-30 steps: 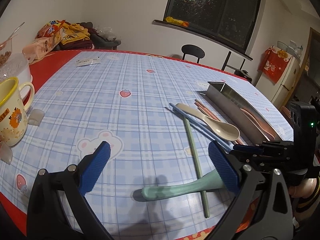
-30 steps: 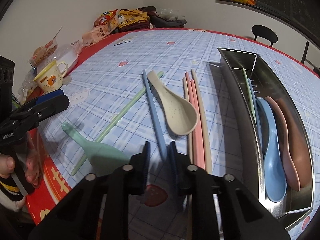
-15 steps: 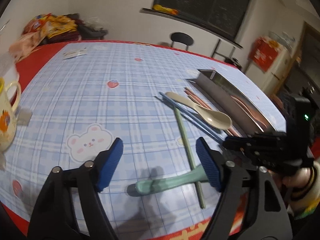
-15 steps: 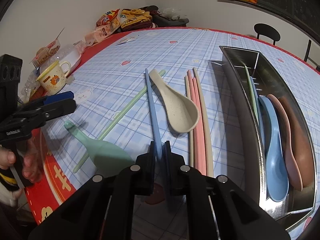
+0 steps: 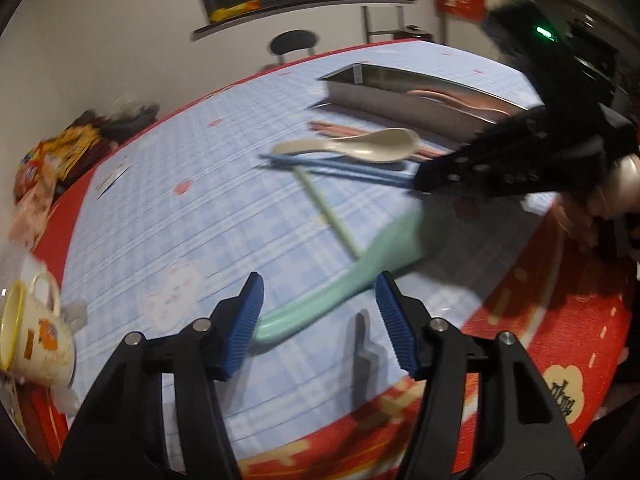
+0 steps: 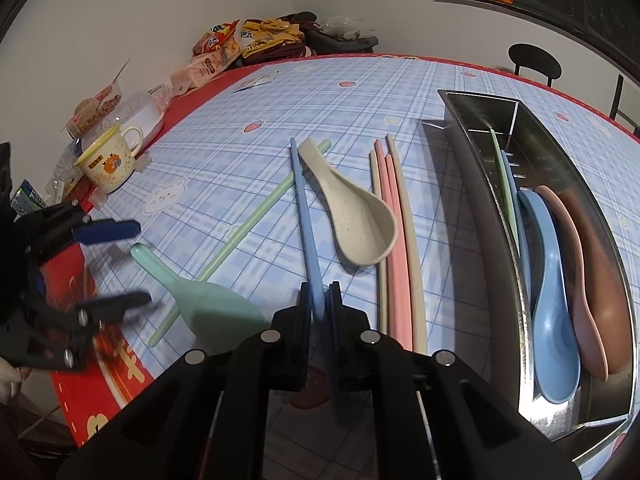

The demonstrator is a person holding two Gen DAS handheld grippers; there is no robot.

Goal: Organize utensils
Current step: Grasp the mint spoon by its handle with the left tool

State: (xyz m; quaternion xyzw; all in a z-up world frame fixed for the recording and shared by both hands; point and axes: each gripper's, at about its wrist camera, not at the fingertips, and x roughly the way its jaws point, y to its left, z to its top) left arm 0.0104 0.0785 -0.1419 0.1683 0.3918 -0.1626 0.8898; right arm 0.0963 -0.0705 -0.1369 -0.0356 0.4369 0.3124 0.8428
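my right claw is clenched on the blue chopstick, gripping it at its near end; the rest of the stick lies across the checked tablecloth, just beside the beige spoon. my left claw has just been closing, but it's released for now: the green spoon handle runs between the blue pads, not pinched. the green chopstick crosses under that spoon. pink and beige chopsticks lie side by side between the beige spoon and the steel tray. tray holds a blue spoon, a pink one, a brown one and two chopsticks. left view is motion-blurred.
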